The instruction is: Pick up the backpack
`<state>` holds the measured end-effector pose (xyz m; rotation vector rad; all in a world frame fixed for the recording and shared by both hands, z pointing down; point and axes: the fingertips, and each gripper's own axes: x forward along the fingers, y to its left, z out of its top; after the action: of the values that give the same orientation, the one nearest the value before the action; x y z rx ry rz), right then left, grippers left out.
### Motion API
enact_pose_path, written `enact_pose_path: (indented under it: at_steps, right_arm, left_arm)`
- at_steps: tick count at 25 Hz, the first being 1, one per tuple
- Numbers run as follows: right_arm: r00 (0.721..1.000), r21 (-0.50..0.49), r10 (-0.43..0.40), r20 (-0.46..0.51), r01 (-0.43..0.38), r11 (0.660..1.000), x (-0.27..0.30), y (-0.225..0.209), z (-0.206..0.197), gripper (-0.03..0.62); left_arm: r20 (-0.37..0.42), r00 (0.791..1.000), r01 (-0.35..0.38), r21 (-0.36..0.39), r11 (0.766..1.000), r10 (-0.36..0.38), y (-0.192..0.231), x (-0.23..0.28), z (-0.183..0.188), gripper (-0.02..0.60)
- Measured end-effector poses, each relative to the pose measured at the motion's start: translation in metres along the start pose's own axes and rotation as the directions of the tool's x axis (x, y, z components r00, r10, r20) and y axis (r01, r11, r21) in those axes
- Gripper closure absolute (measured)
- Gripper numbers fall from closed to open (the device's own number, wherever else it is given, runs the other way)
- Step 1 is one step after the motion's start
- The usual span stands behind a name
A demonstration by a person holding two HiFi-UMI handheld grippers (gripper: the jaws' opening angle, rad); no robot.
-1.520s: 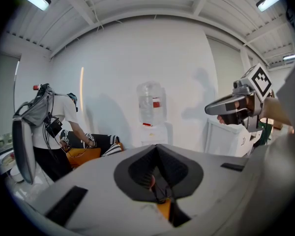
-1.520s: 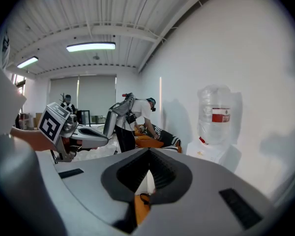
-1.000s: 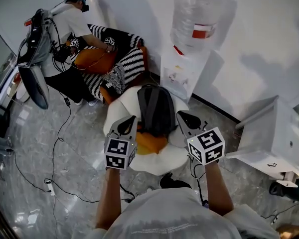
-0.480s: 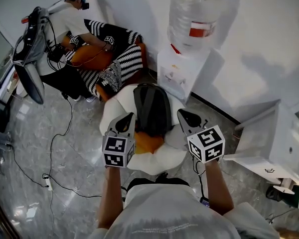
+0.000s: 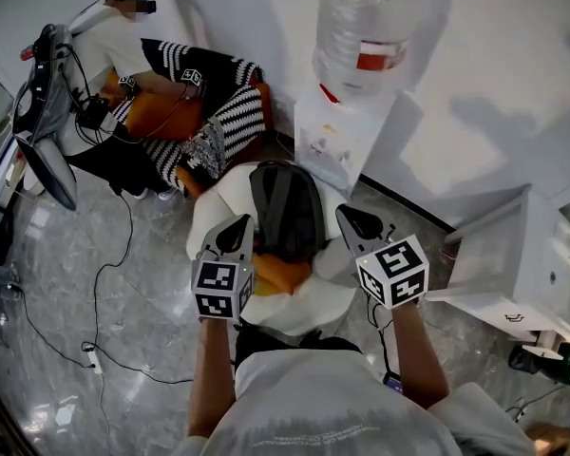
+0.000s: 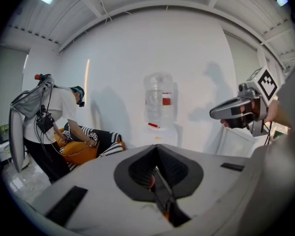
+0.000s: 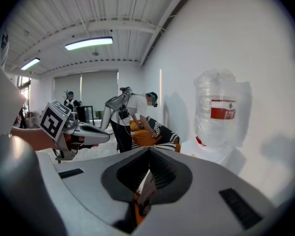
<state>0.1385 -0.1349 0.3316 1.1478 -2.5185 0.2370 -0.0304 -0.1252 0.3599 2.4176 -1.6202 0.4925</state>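
Observation:
A dark grey backpack (image 5: 286, 208) stands upright on a white round armchair (image 5: 209, 215), with an orange cushion (image 5: 277, 275) in front of it. In the head view my left gripper (image 5: 238, 226) hovers just left of the backpack and my right gripper (image 5: 351, 219) just right of it. Both are shut and hold nothing. In the left gripper view the jaws (image 6: 160, 178) meet with nothing between them, and the right gripper (image 6: 231, 108) shows at the right. The right gripper view shows its jaws (image 7: 146, 188) pressed together too. The backpack is hidden in both gripper views.
A white water dispenser (image 5: 342, 136) with a large bottle (image 5: 366, 31) stands against the wall behind the armchair. A person (image 5: 104, 55) bends over a striped sofa (image 5: 214, 112) at the upper left. Cables (image 5: 104, 283) trail over the floor. A white cabinet (image 5: 518, 264) is at the right.
Both grippers have edged toward the armchair and slightly down, staying on either side of the backpack. Their jaws stay shut. The person at the sofa has shifted a little.

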Motion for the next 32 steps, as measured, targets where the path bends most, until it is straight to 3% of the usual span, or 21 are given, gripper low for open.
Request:
enact_pose_path:
  at_steps: [19,26,32]
  right_arm:
    - [0.984,0.033,-0.167,-0.055,0.169,0.985,0.072,0.034,0.018,0.592]
    - [0.976,0.087,-0.202,-0.086,0.209,0.974,0.094,0.025,0.006,0.592]
    - [0.979,0.121,-0.188,-0.081,0.197,0.973,0.113,0.018,0.000,0.592]
  left_arm:
    - [-0.061,0.986,0.156,0.015,0.988,-0.155,0.090,0.031,-0.023,0.563]
    - [-0.089,0.986,0.138,-0.008,0.990,-0.138,0.117,0.045,-0.039,0.563]
    - [-0.100,0.990,0.100,-0.034,0.994,-0.103,0.137,0.057,-0.049,0.563]
